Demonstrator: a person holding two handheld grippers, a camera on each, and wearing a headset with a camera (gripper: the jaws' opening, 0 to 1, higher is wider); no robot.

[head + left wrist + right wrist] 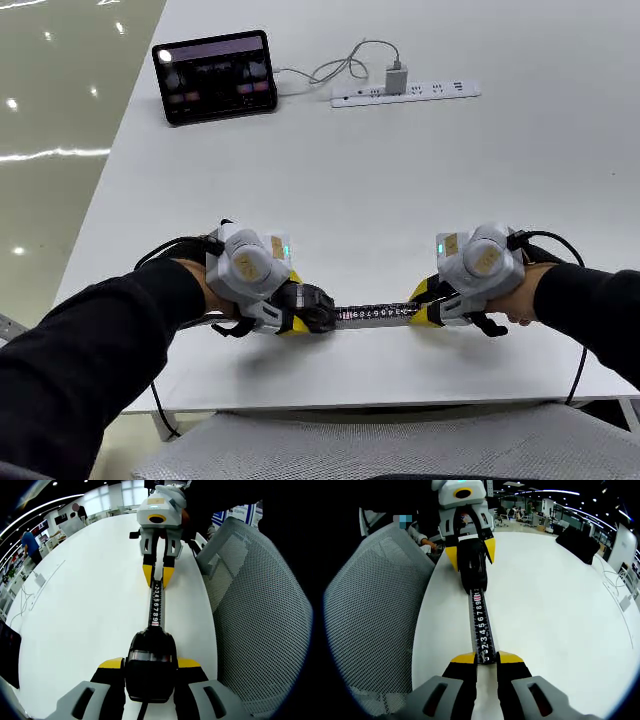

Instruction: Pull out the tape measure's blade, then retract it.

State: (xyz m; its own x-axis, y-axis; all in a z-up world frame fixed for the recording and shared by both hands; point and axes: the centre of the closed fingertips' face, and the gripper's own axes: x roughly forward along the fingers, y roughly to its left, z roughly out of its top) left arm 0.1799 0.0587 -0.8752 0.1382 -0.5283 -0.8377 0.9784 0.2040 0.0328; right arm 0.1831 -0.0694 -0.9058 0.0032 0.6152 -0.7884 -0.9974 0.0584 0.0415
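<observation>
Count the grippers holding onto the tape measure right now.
2: the left gripper clamps the tape measure case, the right gripper pinches the end of the blade.

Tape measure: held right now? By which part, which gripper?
Left gripper grips the black case by its sides; right gripper pinches the blade near its free end.

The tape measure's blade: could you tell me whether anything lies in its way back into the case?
Nothing visible does. The blade runs straight over bare table from the right gripper to the case in the left gripper; the tablet and power strip sit far off.
</observation>
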